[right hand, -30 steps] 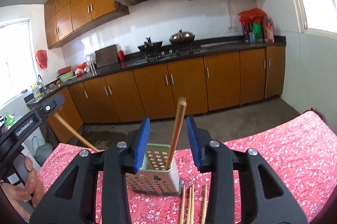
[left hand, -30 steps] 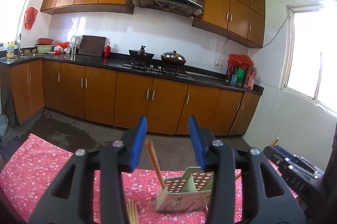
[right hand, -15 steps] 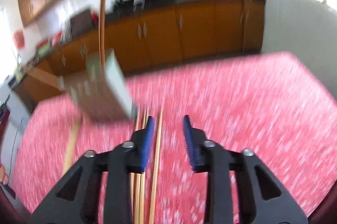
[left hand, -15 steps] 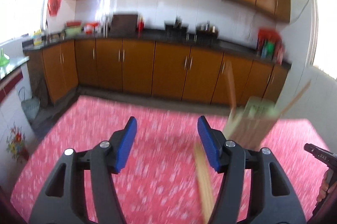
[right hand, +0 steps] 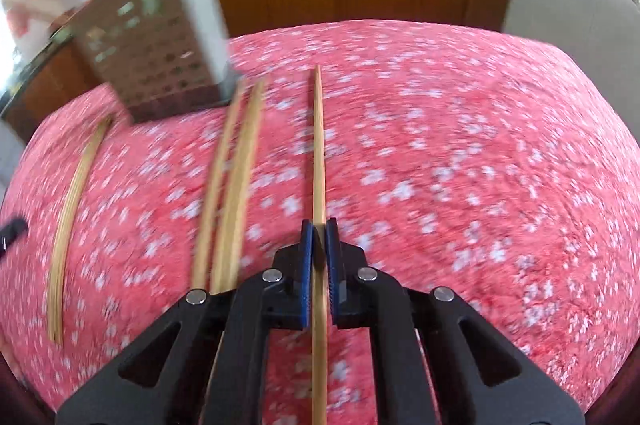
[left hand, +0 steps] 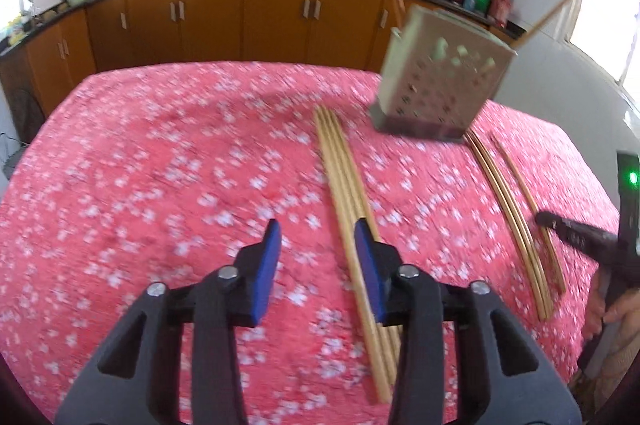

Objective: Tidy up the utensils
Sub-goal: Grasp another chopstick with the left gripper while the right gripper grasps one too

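Note:
A perforated pale utensil holder [left hand: 440,81] stands on the red floral tablecloth with chopsticks sticking out of it; it also shows in the right wrist view [right hand: 156,41]. My left gripper [left hand: 316,245] is open, low over the cloth, with a bundle of wooden chopsticks [left hand: 348,185] lying just right of its gap. My right gripper [right hand: 319,231] is shut on a single chopstick [right hand: 318,145] that points forward along the cloth. More chopsticks [right hand: 230,185] lie to its left.
Another group of chopsticks [left hand: 508,209] lies right of the holder, and a further bundle [right hand: 72,209] shows at the left in the right wrist view. The other gripper and a hand [left hand: 600,265] are at the table's right edge. Kitchen cabinets [left hand: 240,21] stand beyond the table.
Both grippers have dropped from above the holder to the tablecloth. My right gripper has closed on a single chopstick. My left gripper stays open, now beside a chopstick bundle.

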`<state>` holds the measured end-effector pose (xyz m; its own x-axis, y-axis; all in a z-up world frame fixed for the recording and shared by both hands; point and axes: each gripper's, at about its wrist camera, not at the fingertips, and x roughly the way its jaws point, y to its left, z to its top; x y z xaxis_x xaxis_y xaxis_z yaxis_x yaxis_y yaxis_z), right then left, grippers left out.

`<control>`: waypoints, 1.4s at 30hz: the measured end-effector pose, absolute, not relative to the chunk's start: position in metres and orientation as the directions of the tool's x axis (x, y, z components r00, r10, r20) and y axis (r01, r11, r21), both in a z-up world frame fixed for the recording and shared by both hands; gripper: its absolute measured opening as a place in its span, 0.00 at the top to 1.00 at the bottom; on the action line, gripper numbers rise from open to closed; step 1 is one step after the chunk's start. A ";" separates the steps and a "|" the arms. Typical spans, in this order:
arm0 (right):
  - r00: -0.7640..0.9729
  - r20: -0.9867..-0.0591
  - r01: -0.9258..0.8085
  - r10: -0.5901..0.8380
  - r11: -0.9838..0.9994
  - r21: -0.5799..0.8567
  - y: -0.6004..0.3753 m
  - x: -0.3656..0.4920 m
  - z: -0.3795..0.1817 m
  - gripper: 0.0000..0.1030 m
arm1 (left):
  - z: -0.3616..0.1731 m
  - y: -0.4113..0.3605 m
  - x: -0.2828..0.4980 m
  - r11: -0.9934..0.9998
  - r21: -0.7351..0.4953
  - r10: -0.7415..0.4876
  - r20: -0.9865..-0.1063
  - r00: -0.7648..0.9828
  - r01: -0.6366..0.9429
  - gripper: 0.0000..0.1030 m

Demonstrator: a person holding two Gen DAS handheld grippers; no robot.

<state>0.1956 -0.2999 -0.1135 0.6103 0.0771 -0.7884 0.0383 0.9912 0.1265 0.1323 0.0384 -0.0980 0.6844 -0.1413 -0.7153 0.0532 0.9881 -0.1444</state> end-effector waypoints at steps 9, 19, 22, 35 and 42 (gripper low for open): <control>0.618 -0.781 0.033 0.086 0.990 0.136 -0.305 0.197 -0.110 0.92 | -0.124 0.018 0.137 0.991 -0.105 -0.135 -0.777 0.614 0.085 0.80; 0.613 -0.782 0.001 0.112 0.990 0.142 -0.295 0.182 -0.117 0.92 | -0.128 0.012 0.141 0.996 -0.059 -0.087 -0.789 0.608 0.065 0.88; 0.622 -0.776 -0.013 0.103 0.992 0.122 -0.294 0.180 -0.118 0.92 | -0.128 0.021 0.151 0.997 -0.060 -0.072 -0.790 0.609 0.040 0.91; 0.665 -0.746 0.037 0.050 0.994 0.099 -0.313 0.207 -0.121 0.92 | -0.131 0.080 0.191 0.994 -0.091 -0.035 -0.765 0.643 -0.055 0.90; 0.665 -0.744 0.037 0.057 0.993 0.110 -0.315 0.207 -0.121 0.92 | -0.132 0.085 0.191 0.991 -0.120 -0.054 -0.763 0.645 -0.059 0.90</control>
<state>0.2073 -0.3148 -0.1214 0.6654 0.0574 -0.7443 0.0375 0.9932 0.1101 0.1914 0.0845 -0.1324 0.6447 -0.0541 -0.7626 -0.0589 0.9910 -0.1201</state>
